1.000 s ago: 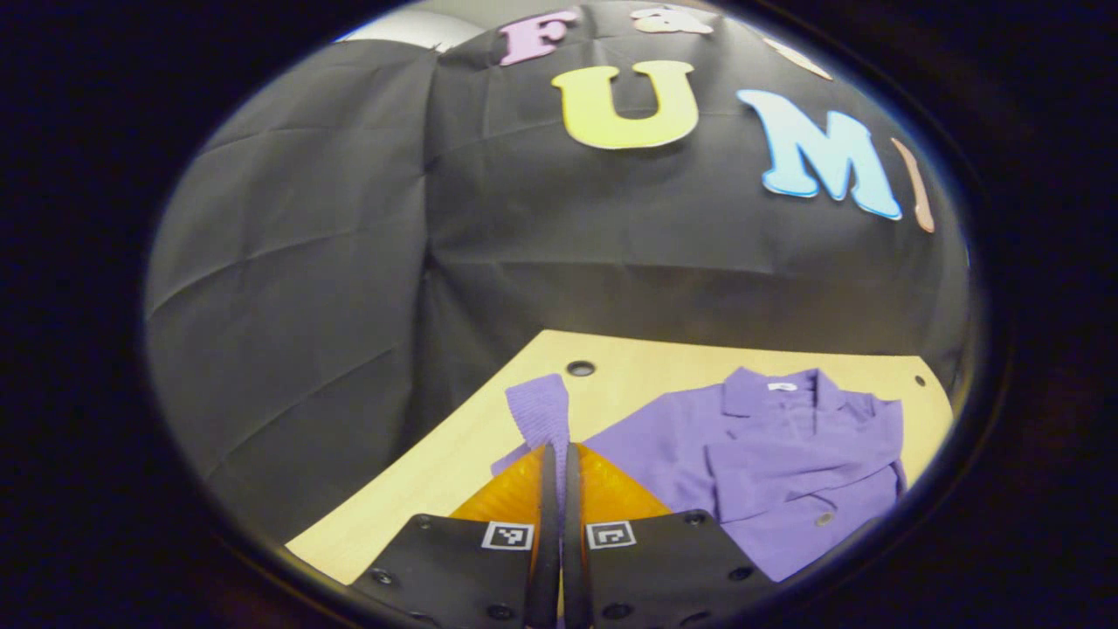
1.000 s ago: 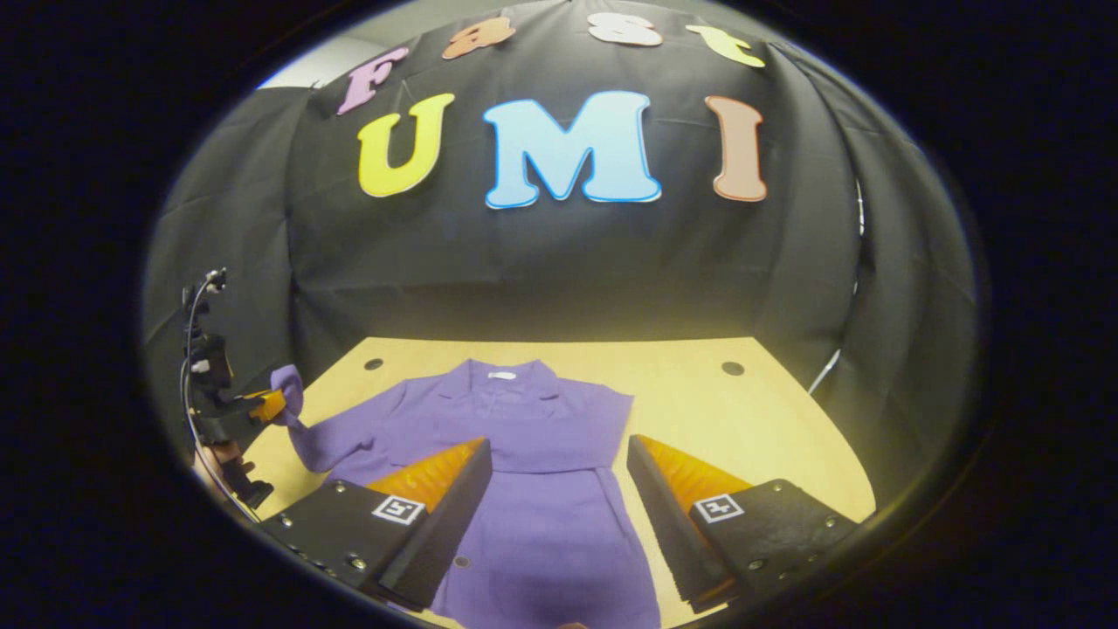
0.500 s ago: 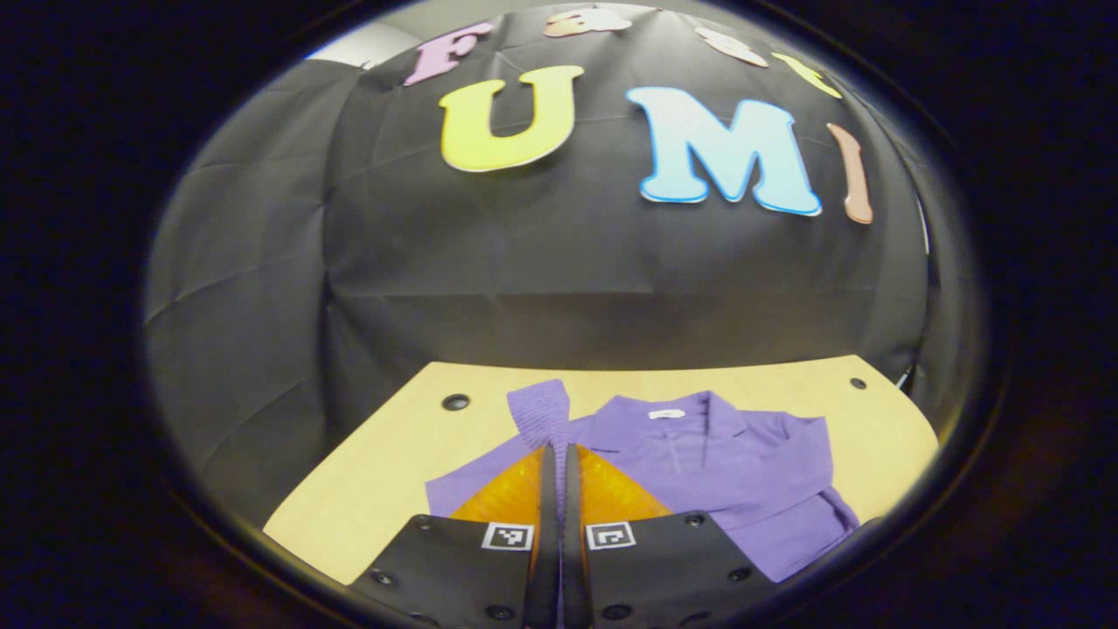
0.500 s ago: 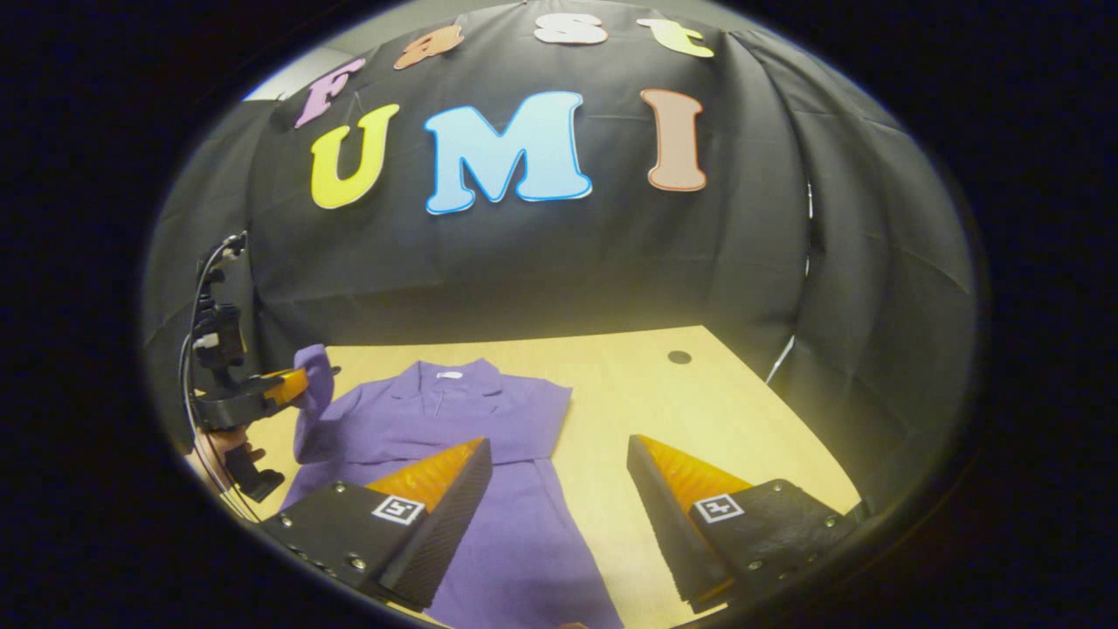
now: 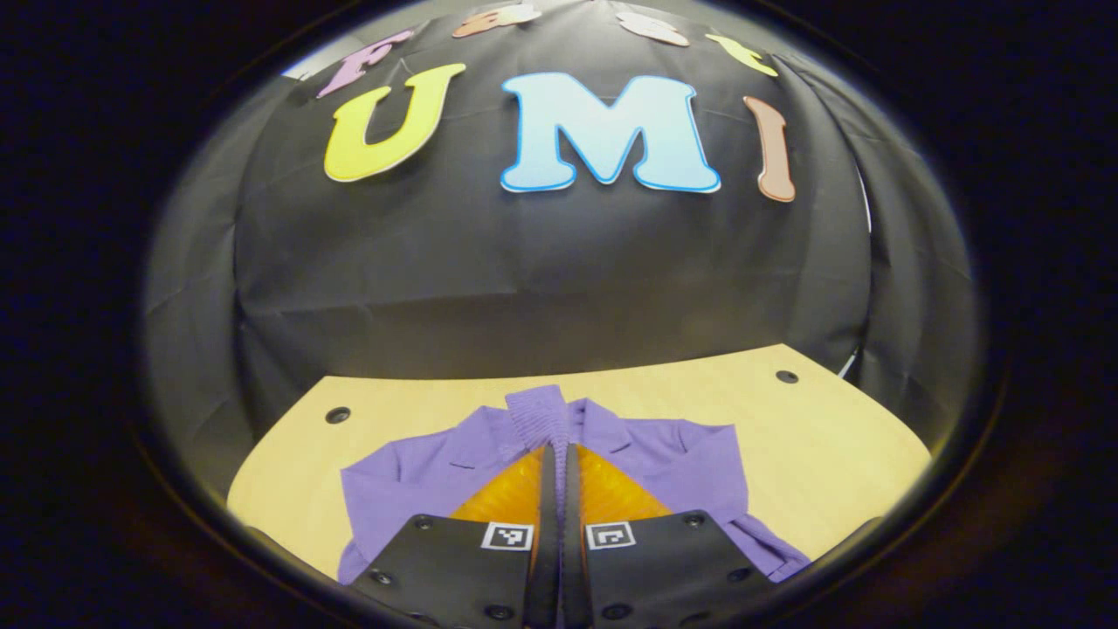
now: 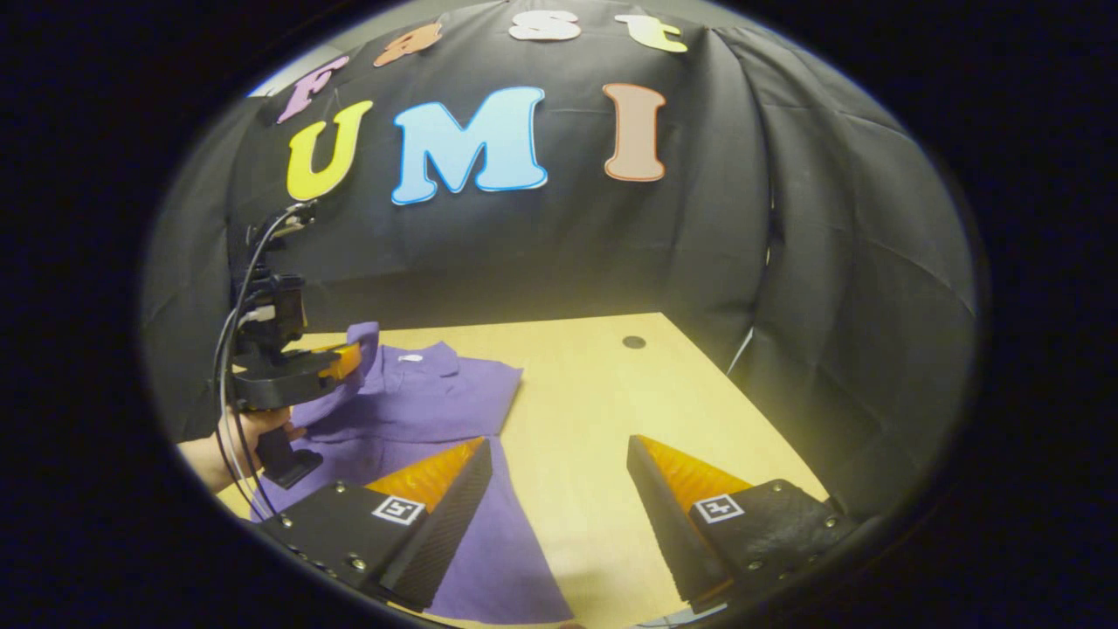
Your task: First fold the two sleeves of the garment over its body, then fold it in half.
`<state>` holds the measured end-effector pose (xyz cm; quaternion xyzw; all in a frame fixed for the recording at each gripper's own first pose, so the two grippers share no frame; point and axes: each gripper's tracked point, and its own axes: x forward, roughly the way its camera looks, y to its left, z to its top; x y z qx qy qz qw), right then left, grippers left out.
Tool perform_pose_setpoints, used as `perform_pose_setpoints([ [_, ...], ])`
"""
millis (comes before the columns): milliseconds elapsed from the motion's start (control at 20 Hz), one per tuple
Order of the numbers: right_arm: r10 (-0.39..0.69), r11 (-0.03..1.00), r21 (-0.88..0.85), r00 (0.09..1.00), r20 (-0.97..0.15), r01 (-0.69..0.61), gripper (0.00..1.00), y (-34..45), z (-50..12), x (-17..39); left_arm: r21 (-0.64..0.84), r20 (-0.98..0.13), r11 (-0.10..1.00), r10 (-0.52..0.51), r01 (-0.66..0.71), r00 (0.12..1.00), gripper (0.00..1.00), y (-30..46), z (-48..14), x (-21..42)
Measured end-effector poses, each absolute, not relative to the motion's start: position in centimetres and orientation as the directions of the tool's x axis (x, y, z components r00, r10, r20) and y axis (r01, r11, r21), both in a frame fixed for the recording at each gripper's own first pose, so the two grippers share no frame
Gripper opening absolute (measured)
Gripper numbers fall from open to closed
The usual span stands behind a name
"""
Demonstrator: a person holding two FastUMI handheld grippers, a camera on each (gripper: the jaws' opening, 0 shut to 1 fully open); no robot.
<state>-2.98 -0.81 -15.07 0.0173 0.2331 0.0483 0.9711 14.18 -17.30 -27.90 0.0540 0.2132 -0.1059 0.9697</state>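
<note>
Left tongs point(image 5: 556, 454): fingers pressed together on the ribbed cuff of the purple sleeve point(image 5: 539, 415), which stands up past the tips at 12 o'clock. In the right gripper view the same tongs point(image 6: 345, 360) sit at 9 o'clock, held by a hand point(image 6: 253, 428), with the sleeve raised over the garment point(image 6: 419, 406) body.

Garment lies flat on the pale wood surface point(image 5: 812, 437), collar toward the black cloth wall point(image 5: 541, 262). Own fingers block the garment's middle in the left gripper view; lower hem probably past 6 o'clock, not confirmed.

Right tongs point(image 6: 559, 459): fingers wide apart, gripping nothing, above the garment's near edge and bare surface. Round holes point(image 6: 634, 342) in the surface at the far corners.
</note>
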Motion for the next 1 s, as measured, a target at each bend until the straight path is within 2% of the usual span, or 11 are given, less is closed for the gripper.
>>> perform_pose_setpoints([
  [400, 0.142, 0.99, 0.06, 0.865, -0.482, -0.129, 0.97, -2.4, -17.6, -3.2, 0.072, -0.496, 0.958, -0.208, 0.279, 0.843, 0.08, -22.3, -33.0, 13.6],
  [650, 0.178, 0.984, 0.078, 0.85, -0.496, -0.161, 0.96, -2.2, -19.0, -3.2, 0.068, -0.583, 0.946, -0.22, 0.317, 0.782, 0.08, -23.8, -37.0, 12.5],
  [800, 0.198, 0.98, 0.078, 0.84, -0.506, -0.184, 0.96, -2.2, -19.6, -3.1, 0.009, -0.61, 0.938, -0.269, 0.346, 0.745, 0.17, -25.5, -37.8, 11.3],
  [950, 0.2, 0.979, 0.061, 0.839, -0.507, -0.197, 0.96, -2.0, -19.9, -2.7, -0.019, -0.6, 0.927, -0.309, 0.374, 0.737, 0.31, -26.9, -37.3, 10.7],
  [1000, 0.193, 0.98, 0.056, 0.842, -0.503, -0.191, 0.96, -2.0, -19.7, -2.6, -0.022, -0.601, 0.923, -0.32, 0.385, 0.732, 0.31, -27.2, -37.2, 10.3],
])
